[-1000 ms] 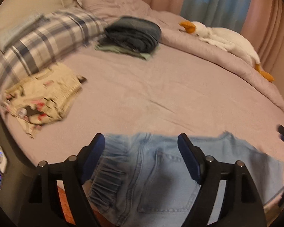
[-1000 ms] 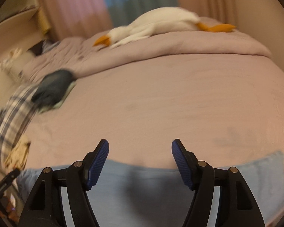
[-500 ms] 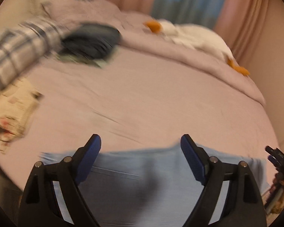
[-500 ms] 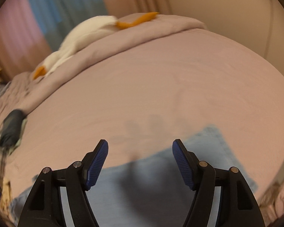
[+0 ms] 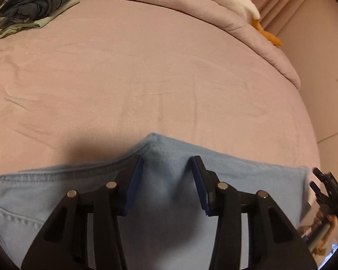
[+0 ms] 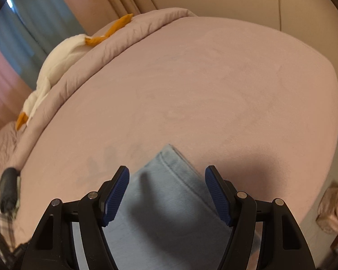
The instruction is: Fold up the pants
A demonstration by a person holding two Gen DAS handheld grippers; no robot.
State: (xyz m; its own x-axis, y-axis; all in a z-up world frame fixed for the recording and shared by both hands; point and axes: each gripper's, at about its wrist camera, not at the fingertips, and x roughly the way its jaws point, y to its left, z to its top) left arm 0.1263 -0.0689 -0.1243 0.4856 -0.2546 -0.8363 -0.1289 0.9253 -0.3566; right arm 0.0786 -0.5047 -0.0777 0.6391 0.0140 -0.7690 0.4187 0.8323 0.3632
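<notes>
Left wrist view: pants lie flat along the near edge of the bed, pale denim. Left tool spread, straddling a raised peak of cloth, not yet pinching. Right wrist view: right tool also spread, over the hem corner. Judgement: grasp stage before a fold. Close each tool on both layers, lift together, keep edges aligned, carry hem toward waistband. Risk: catching one layer only, or the sheet.

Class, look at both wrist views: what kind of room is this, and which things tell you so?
Most likely a bedroom. A wide bed with a rolled-back duvet fills the view, a plush goose lies on it, and curtains hang behind.
</notes>
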